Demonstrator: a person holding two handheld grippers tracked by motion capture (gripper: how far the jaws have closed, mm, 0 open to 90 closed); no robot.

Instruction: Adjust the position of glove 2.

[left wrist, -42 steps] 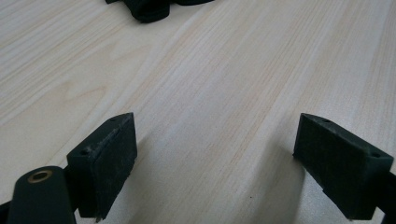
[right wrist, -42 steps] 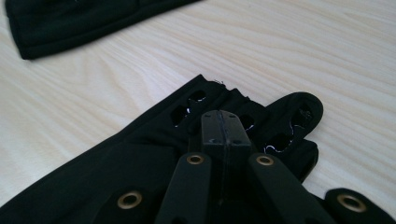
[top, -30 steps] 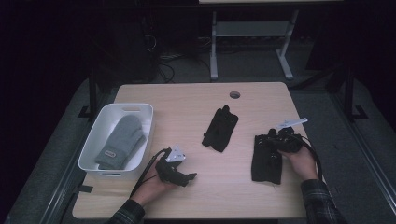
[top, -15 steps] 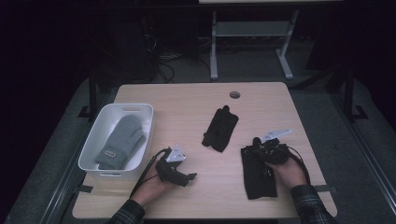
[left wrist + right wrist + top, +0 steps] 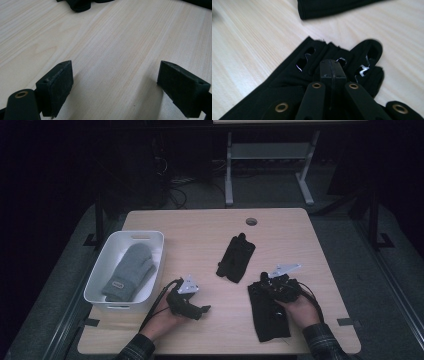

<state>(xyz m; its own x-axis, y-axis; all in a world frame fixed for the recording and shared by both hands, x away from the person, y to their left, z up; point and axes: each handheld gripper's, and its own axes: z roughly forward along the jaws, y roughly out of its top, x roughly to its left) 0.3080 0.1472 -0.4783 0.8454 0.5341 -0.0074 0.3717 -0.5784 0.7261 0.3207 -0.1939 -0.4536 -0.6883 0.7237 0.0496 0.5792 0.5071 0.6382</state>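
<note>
High view, item one: black fingerless glove (image 5: 269, 312), lying flat on the desk (image 5: 200, 227) near its front right edge, cuff toward me, finger end under my right gripper (image 5: 264, 282). Right gripper view confirms the cloth: thin knit, cut-out holes along the finger end, a frayed edge. I judge it very light, limp and non-slippery on the wood; it will drape and swing once lifted, not hold any shape. Nothing fragile about it.

Right gripper: jaws fully together, pinching the glove's fabric at the finger end between the holes. A pinch on a doubled layer near the edge suits this cloth; a grip on one thin layer could slip out or stretch the frayed hem.

Item two: second black glove (image 5: 236, 257), mid-desk, apart from the first, untouched.

Item three: grey mitten (image 5: 127, 275) inside the white plastic bin (image 5: 102, 270) at the left edge of the desk.

Left gripper (image 5: 197, 311): resting low on the desk just right of the bin, jaws spread wide, bare wood between them in the left gripper view, nothing held.
</note>
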